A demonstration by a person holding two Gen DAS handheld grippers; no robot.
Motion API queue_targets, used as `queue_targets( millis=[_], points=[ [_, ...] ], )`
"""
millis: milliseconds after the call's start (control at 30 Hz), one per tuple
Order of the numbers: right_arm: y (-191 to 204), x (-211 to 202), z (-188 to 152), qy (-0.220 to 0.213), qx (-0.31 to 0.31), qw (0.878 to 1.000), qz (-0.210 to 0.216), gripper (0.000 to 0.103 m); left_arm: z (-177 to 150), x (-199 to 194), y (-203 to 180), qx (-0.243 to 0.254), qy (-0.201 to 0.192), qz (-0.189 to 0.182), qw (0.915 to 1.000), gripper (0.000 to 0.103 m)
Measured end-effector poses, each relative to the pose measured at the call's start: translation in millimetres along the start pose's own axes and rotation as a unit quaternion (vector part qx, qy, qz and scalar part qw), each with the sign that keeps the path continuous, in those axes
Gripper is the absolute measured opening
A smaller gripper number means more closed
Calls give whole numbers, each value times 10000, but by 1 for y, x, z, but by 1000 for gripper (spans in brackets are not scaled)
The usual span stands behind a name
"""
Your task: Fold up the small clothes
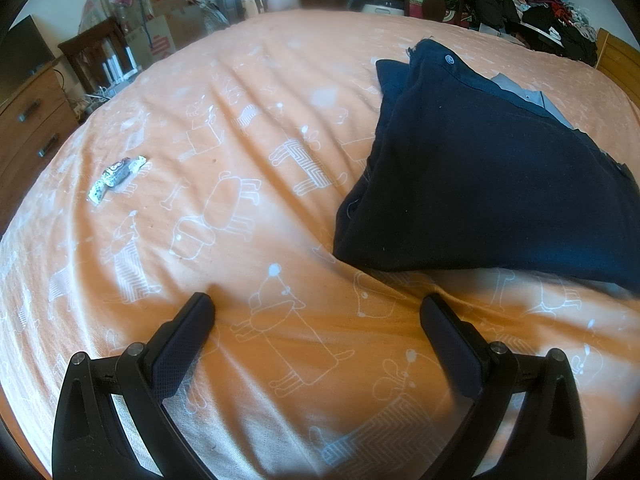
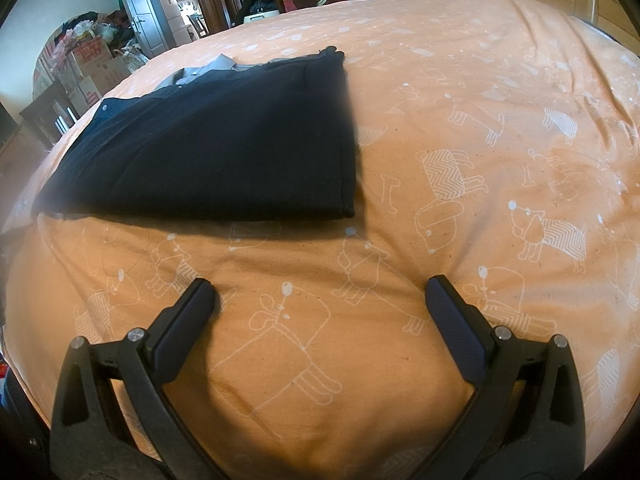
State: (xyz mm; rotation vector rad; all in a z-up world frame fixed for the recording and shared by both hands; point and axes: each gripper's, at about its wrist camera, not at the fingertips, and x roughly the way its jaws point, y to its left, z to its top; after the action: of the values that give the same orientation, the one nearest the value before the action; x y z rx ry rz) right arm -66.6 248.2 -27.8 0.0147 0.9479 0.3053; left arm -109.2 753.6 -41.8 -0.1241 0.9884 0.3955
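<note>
Between the wide-spread fingers of the left gripper [image 1: 316,308] only the orange bedsheet [image 1: 240,128] is seen; nothing is held. The right gripper [image 2: 320,294] is likewise spread wide and empty. Just beyond both, the folded navy garment [image 2: 208,152] is laid flat on the sheet. A small wrapper [image 1: 116,178] is seen well apart, leftward.

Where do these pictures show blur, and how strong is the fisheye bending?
Left wrist view: the bed sheet bulges like a dome, dark vignette in the corners, the far doorway overexposed. Right wrist view: same bending; the garment looks smeared along its right edge.
</note>
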Motion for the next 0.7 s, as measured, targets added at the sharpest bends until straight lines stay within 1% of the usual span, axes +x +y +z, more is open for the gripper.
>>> queue_targets(
  millis=[700],
  points=[
    [1, -1, 0, -4, 19, 10000, 8, 103, 0, 0, -1, -1, 0, 0, 10000, 103]
  ],
)
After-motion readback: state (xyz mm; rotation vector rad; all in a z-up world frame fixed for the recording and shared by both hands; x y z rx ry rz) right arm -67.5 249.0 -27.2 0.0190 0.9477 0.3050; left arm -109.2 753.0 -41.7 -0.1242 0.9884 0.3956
